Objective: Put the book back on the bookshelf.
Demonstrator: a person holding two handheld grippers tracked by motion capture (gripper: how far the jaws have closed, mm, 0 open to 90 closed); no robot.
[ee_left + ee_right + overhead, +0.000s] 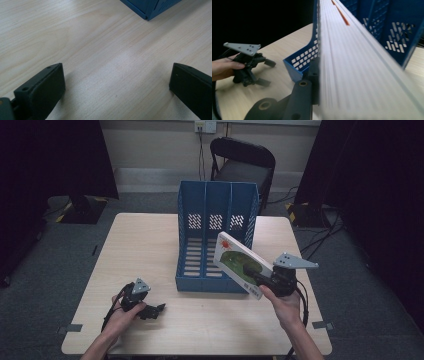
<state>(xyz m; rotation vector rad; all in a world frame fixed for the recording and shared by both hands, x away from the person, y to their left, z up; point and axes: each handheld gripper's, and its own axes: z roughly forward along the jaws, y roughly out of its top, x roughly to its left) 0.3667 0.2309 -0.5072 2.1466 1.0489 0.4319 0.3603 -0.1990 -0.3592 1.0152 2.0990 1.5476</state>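
Between the jaws of the right tool (261,281): a book (240,265), clamped at its lower near corner. Held tilted above the worktop (150,245), white cover with a green picture facing up, far end raised toward the blue file rack (218,205). From the right gripper view, the white page edges (352,62) seen running up and away beside one black jaw, pressed flat against it. Overlapped the rack's right-hand slot in the high view; whether touching the rack or clear of it, impossible to tell. Carried by the right hand (282,302), with the grey three-cornered plate (295,262) on top.

At the near left of the worktop: the left tool (152,311), low over the wood, jaws wide apart, bare woodgrain between them. Gripped by the left hand (125,315). In the left gripper view, a corner of the rack (150,8) just ahead.

At mid-worktop: the rack, upright, three slots side by side, perforated back wall and slatted floor. Slots looked bare inside as far as visible, left and middle open to view, right partly hidden behind the book.

Beyond the worktop: a dark chair (242,162) against the wall, cables on grey floor.
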